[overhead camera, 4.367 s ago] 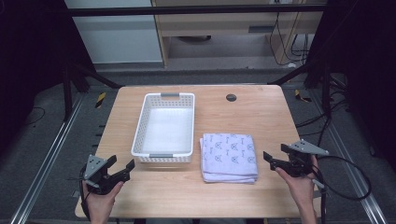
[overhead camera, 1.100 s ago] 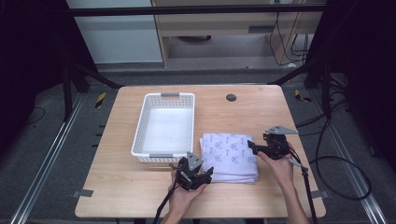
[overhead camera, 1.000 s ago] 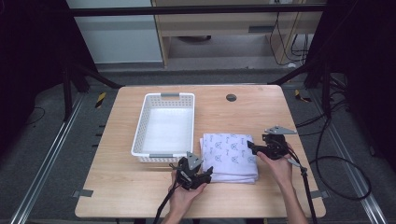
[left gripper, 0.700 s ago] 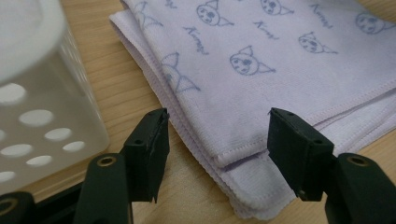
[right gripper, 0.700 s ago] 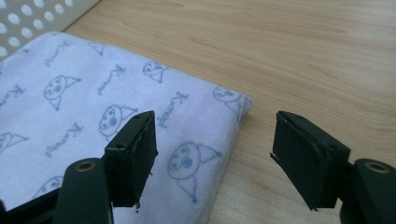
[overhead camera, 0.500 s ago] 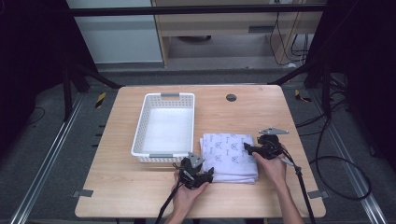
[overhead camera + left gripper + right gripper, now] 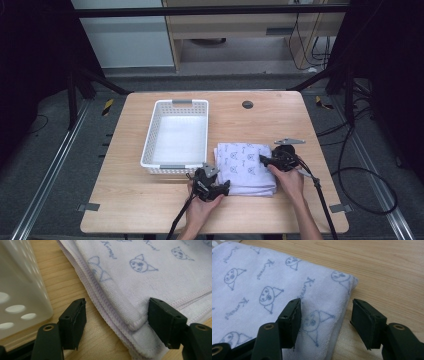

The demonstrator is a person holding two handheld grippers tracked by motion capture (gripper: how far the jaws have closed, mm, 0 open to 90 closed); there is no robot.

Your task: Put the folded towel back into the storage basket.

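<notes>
The wooden table (image 7: 150,210) stood on a grey floor between dark curtains, with a pale cabinet at the far side. On it, a white perforated basket (image 7: 175,134) sat left of centre, and a folded lilac towel (image 7: 245,162) printed with little faces lay just beside the basket's right wall, near your edge of the table. A small dark disc (image 7: 247,104) was set into the tabletop further back.

Compared with a few seconds before, when you held both tools out at the near corners of the table, you had brought both hands in to the towel. Your left gripper (image 7: 214,186) sat at the towel's near left corner, and your right gripper (image 7: 272,161) at its right edge; the basket and towel had not shifted.

In the left gripper view, your left gripper (image 7: 116,322) had its jaws standing apart, having just been opening. The towel's stitched corner (image 7: 135,325) lay between them, the right jaw at the hem, the left jaw clear over bare wood, with the basket wall (image 7: 17,295) just to the side. No clamp was on the cloth.

In the right gripper view, your right gripper (image 7: 325,317) had its jaws apart too, though they had just been closing. They straddled the towel's rounded fold (image 7: 337,315): the left jaw rested over the printed top, the right jaw was off over the wood, with a gap left to the cloth. The towel lay flat and unlifted.
</notes>
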